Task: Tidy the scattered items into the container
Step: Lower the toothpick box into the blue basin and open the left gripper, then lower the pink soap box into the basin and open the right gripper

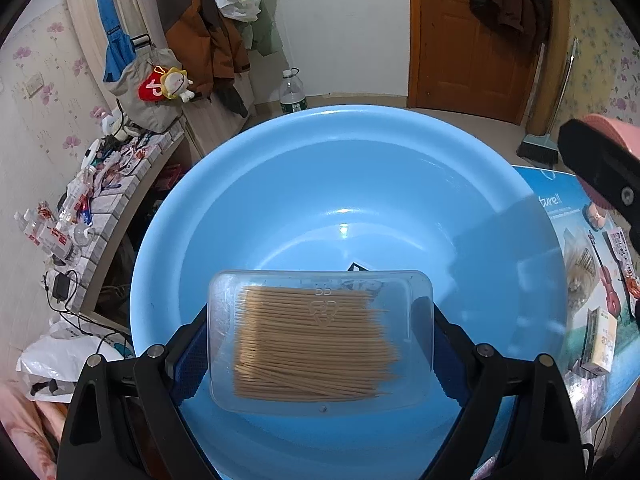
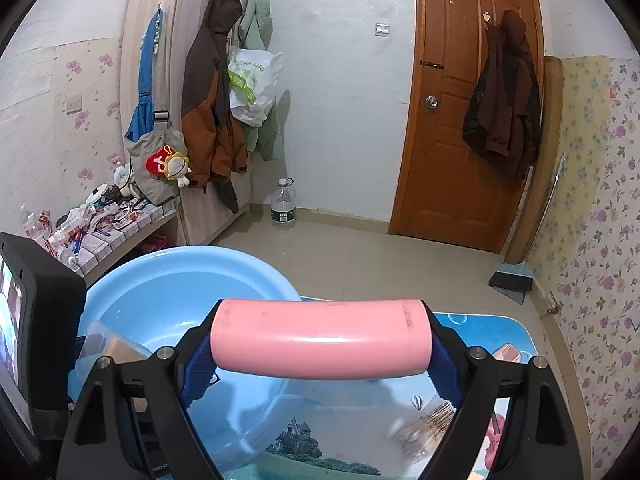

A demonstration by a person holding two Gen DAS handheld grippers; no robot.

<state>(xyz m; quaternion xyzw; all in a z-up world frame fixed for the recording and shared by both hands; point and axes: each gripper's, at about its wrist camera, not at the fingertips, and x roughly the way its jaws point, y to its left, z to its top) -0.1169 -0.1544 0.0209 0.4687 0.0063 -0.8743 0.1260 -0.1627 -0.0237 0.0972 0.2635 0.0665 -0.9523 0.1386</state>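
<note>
Left side first. Left gripper (image 1: 320, 344) is clamped on a clear plastic box (image 1: 320, 340) of toothpicks, pads pressing its two short ends. Box lies crosswise between the fingers, long axis side to side, toothpicks running the same way. It hangs tilted above the inside of the blue basin (image 1: 400, 184), apart from the basin floor. Basin looks otherwise bare; a small dark corner shows just past the box's far edge, cannot tell what it is.

Right of the basin, on the printed mat (image 1: 560, 216): a small carton (image 1: 602, 344) stands near the edge, and a loose heap of something pale lies closer to the rim, too blurred to name.

Right side. Right gripper (image 2: 320, 338) is clamped on a pink bottle (image 2: 320, 336), gripped end to end, long axis crosswise to the fingers. Bottle is held clear of the mat, just right of the basin rim (image 2: 192, 254) and not yet over the bowl.

Judgement: the left hand is nearer a drop, already above the basin, so release is straight down. The right must travel leftward over the rim, and the left gripper sits in that path.
</note>
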